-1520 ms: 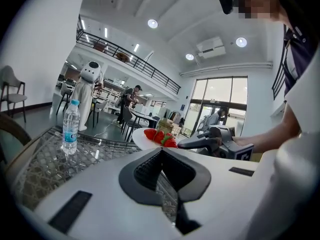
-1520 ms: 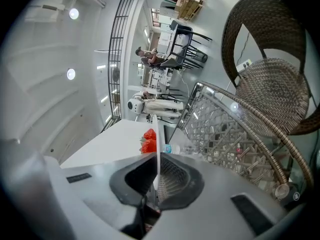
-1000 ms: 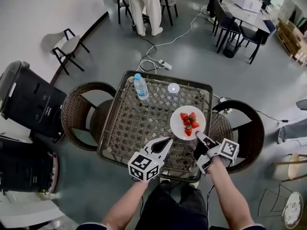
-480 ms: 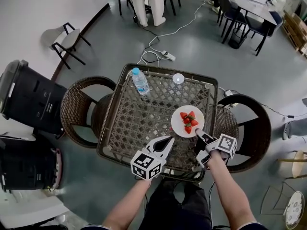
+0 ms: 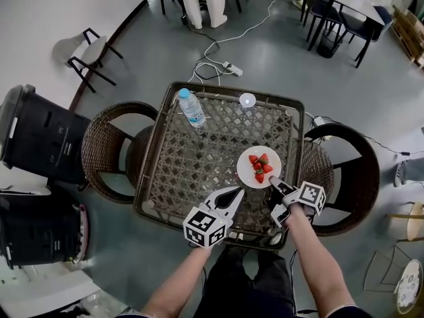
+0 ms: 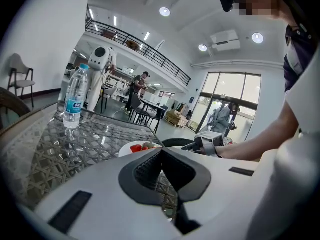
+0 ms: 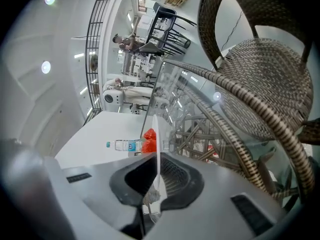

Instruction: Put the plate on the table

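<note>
A white plate (image 5: 246, 172) with several strawberries (image 5: 260, 167) is at the right side of the glass-topped wicker table (image 5: 199, 164). I cannot tell whether it rests on the glass. My right gripper (image 5: 273, 183) is shut on the plate's near rim. In the right gripper view the plate (image 7: 156, 129) stands edge-on between the jaws of my right gripper (image 7: 156, 171), with the strawberries (image 7: 149, 141) beyond. My left gripper (image 5: 233, 192) is shut on nothing over the table's near edge, left of the plate. The left gripper view shows my left gripper (image 6: 162, 151) with the plate (image 6: 131, 147) ahead.
A water bottle (image 5: 191, 110) stands at the table's far left and a small round white lid (image 5: 247, 100) lies at its far edge. Wicker chairs flank the table on the left (image 5: 109, 144) and right (image 5: 344, 177). Black bins (image 5: 33, 134) stand at the left.
The head view has shifted slightly. My right gripper keeps its hold on the plate's rim, and the plate stays at about the same spot on the table. My left gripper has barely moved.
</note>
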A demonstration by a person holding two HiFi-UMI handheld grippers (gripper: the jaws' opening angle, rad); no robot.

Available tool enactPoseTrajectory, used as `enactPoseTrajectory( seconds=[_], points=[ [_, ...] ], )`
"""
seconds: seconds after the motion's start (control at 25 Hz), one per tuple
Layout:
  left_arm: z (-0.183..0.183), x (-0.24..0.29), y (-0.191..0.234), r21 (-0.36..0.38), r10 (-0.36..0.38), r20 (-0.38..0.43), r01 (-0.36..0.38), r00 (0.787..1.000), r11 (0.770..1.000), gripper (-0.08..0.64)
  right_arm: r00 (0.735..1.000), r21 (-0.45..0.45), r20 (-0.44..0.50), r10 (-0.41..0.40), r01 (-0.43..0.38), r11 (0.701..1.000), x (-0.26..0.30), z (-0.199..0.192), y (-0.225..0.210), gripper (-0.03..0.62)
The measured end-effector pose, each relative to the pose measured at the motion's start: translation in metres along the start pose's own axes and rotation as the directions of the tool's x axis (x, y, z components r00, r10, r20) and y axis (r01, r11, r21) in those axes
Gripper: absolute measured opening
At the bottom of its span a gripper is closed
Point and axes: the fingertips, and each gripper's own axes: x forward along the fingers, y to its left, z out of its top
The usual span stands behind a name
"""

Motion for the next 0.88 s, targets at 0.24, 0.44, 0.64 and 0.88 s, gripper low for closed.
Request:
enactPoseTrajectory(
  seconds=[0.24, 0.44, 0.64, 0.88],
  points=[
    [-0.005, 0.004, 0.001, -0.007, -0.006, -0.013, 0.006, 1.000, 1.000, 0.006, 0.999, -0.001, -0.002, -0.035, 0.035, 0.999, 0.003, 0.002, -0.015, 0.017],
    [-0.005, 0.006, 0.002, -0.007, -0.009, -0.019, 0.009, 1.000, 1.000, 0.006, 0.999, -0.002, -0.001, -0.046, 0.046, 0.999, 0.004, 0.003, -0.019, 0.017],
    [-0.006, 0.009, 0.003, -0.003, -0.012, -0.024, 0.012, 1.000, 1.000, 0.006, 0.999, -0.004, -0.004, -0.044, 0.044, 0.999, 0.007, 0.005, -0.024, 0.017],
    [-0.005, 0.011, 0.002, -0.004, -0.020, -0.027, 0.020, 0.999, 1.000, 0.006, 0.994, -0.021, 0.003, -0.106, 0.106, 0.994, 0.008, 0.007, -0.032, 0.018]
  ],
)
